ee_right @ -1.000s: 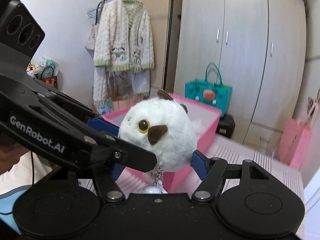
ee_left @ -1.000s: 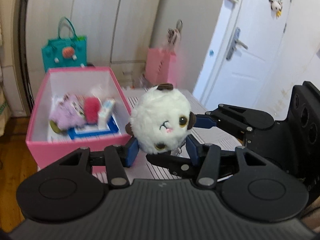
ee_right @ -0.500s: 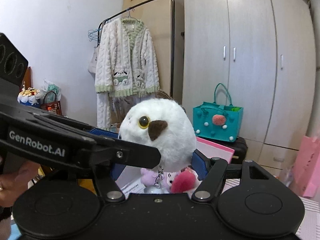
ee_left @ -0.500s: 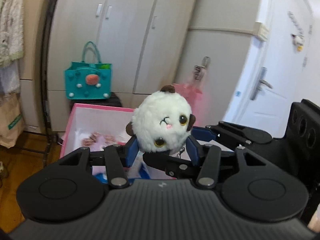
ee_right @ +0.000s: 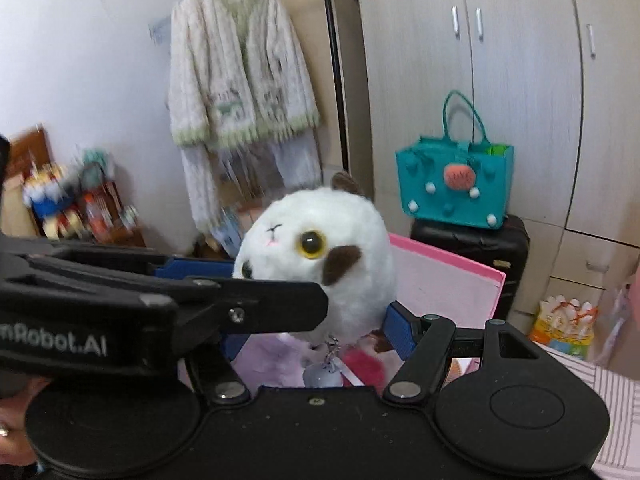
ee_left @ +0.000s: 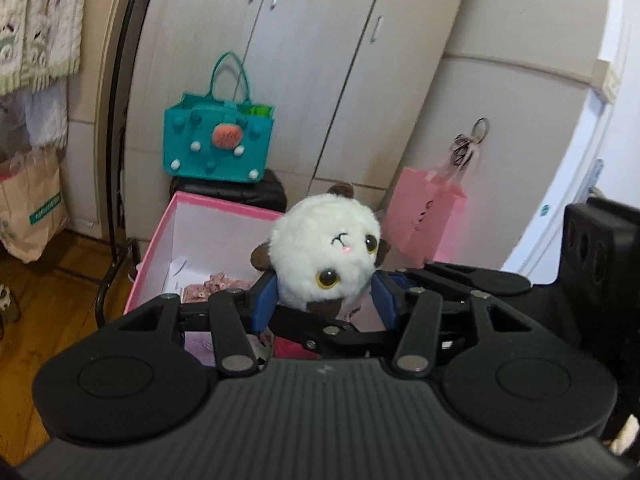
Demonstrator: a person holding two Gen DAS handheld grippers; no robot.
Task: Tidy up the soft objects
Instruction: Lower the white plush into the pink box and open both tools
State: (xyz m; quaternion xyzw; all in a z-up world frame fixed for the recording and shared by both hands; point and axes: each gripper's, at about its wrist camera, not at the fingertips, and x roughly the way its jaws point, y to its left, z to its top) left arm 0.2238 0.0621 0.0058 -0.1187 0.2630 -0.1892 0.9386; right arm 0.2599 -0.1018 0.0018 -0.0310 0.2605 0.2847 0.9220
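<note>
A round white plush toy (ee_left: 326,250) with brown ears and yellow eyes is held in the air by both grippers at once. My left gripper (ee_left: 324,300) is shut on its lower sides. My right gripper (ee_right: 320,320) is shut on it too, and the plush (ee_right: 320,256) fills the middle of the right wrist view. A small keychain charm (ee_right: 324,372) hangs under it. Below stands an open pink box (ee_left: 160,248), also in the right wrist view (ee_right: 448,280), holding a purple plush (ee_right: 268,360) and a red fluffy thing (ee_right: 360,364). The left gripper's arm crosses the right wrist view.
A teal handbag (ee_left: 218,144) sits on a black suitcase (ee_right: 472,244) by the grey wardrobe (ee_left: 320,60). A pink paper bag (ee_left: 424,216) hangs right of it. A knitted cardigan (ee_right: 236,76) hangs on a rack. A brown paper bag (ee_left: 32,204) stands on the wooden floor.
Both grippers have carried the plush up and over the pink box, which now lies lower and partly behind them. The plush has turned a little in the grip.
</note>
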